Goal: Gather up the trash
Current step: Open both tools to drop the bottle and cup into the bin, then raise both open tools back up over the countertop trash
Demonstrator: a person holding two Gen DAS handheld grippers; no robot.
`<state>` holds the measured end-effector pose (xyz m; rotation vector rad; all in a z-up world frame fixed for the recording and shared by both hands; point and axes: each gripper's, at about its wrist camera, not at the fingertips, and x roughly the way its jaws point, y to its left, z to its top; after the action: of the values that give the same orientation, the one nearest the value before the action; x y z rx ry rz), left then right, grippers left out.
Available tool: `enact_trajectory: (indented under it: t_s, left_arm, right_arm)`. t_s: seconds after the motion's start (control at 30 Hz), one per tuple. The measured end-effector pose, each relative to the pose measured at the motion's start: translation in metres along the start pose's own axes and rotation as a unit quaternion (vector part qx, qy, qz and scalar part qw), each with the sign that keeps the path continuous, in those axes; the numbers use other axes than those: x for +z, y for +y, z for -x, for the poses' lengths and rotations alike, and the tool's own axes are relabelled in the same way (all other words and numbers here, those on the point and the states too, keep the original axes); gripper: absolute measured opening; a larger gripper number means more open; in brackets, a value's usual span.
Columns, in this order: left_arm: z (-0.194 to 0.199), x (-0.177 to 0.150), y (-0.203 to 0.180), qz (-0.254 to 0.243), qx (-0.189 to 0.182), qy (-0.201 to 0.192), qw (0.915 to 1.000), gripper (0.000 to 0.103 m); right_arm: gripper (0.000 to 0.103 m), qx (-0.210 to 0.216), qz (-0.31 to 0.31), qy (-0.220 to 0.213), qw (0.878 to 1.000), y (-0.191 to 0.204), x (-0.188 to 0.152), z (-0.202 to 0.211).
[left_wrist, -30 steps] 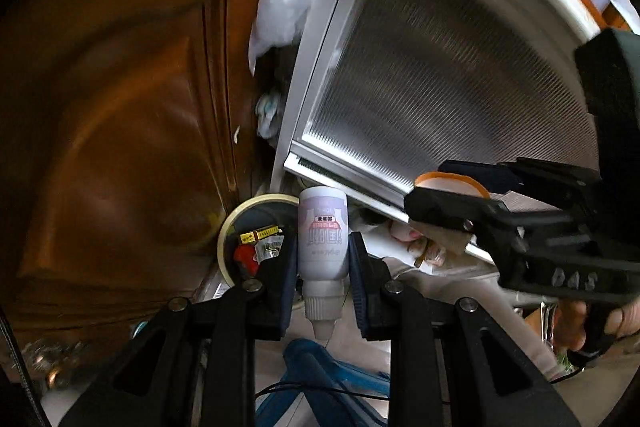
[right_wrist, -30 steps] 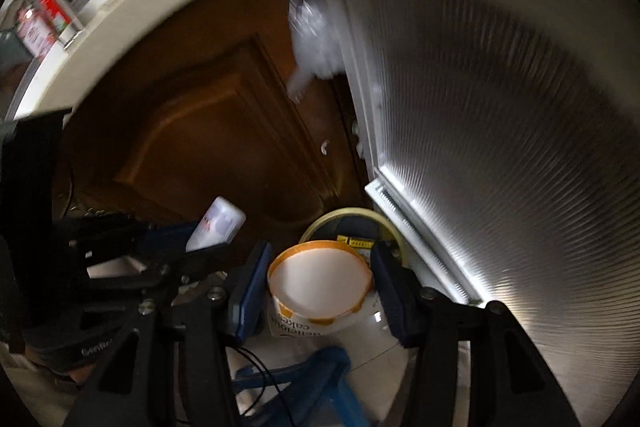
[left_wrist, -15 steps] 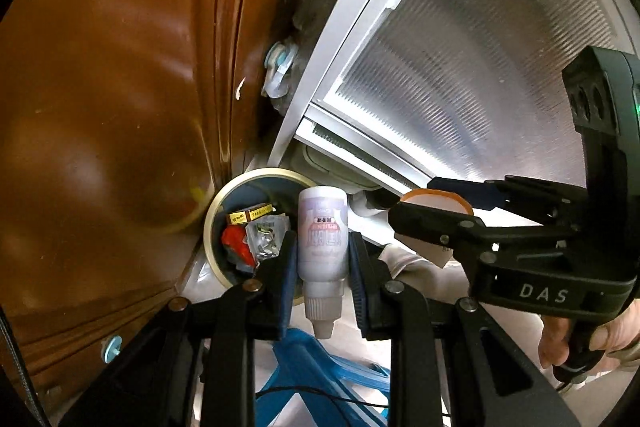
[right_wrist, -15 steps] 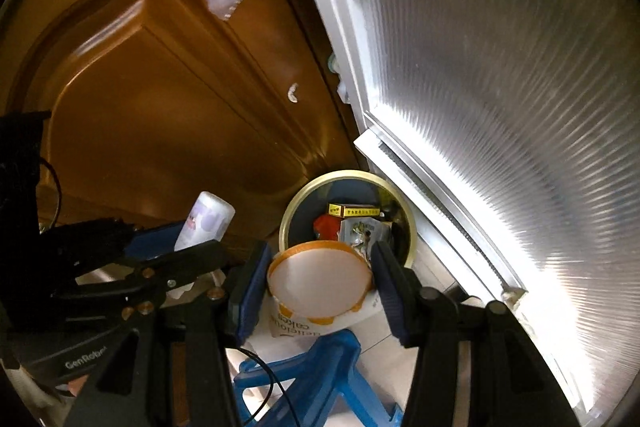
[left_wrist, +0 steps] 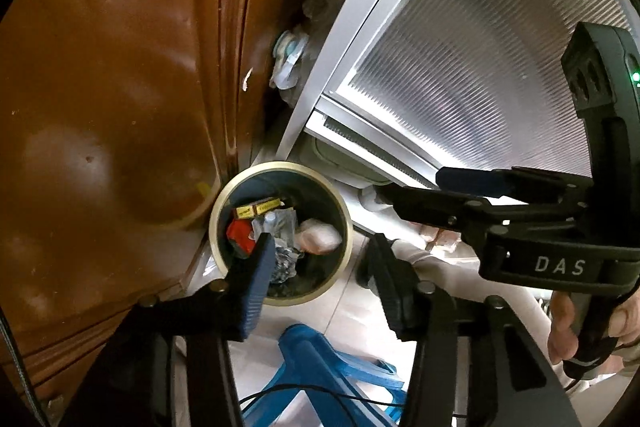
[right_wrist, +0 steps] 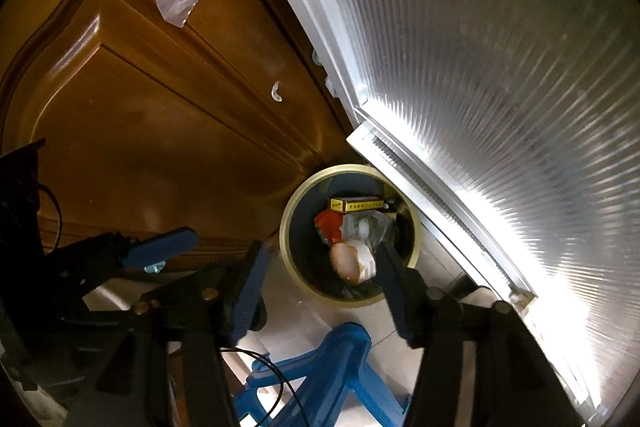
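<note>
Left gripper [left_wrist: 320, 255] and right gripper [right_wrist: 320, 263], both spread and empty, above round trash bin [right_wrist: 294, 267] holding cup [right_wrist: 352, 263].

open bin mouth [left_wrist: 280, 169] between door [left_wrist: 120, 67] and glass panel [left_wrist: 480, 67]

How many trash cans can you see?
1. The round trash can stands on the floor in the corner between the brown wooden door and the ribbed glass door, with rubbish inside it. The view is narrow, so others may be out of sight.
</note>
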<state>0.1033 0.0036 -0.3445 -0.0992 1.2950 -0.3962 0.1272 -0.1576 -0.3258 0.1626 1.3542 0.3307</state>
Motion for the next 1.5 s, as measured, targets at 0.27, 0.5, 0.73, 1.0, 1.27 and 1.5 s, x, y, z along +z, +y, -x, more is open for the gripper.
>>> enact_trajectory:
  t_s: [0.27,0.5,0.73,1.0,1.27,1.5]
  left_arm:
    - [0.007,-0.002,-0.005,-0.008,0.017,-0.008,0.9998,0.076]
    - [0.026,-0.006,-0.005,0.000,0.028,-0.026,0.9993,0.078]
    - [0.056,-0.012,-0.019,-0.001,0.018,-0.045,0.9988,0.099]
    - [0.099,-0.015,-0.047,-0.024,0.017,-0.085,0.9959,0.102]
    - [0.151,-0.019,-0.074,-0.054,0.028,-0.131,0.9895,0.102]
    - [0.217,-0.016,-0.098,-0.115,0.047,-0.178,0.9762,0.102]
  right_arm:
    - [0.059,-0.015,0.010,-0.012,1.000,0.001,-0.005,0.005]
    - [0.059,-0.027,0.020,-0.028,0.999,0.001,-0.012,0.020]
    - [0.059,-0.038,0.043,-0.050,0.997,0.008,-0.028,0.046]
    - [0.073,-0.057,0.088,-0.096,0.990,0.021,-0.045,0.090]
    - [0.073,-0.071,0.129,-0.153,0.977,0.035,-0.059,0.148]
    - [0.073,-0.046,0.151,-0.199,0.967,0.054,-0.056,0.215]
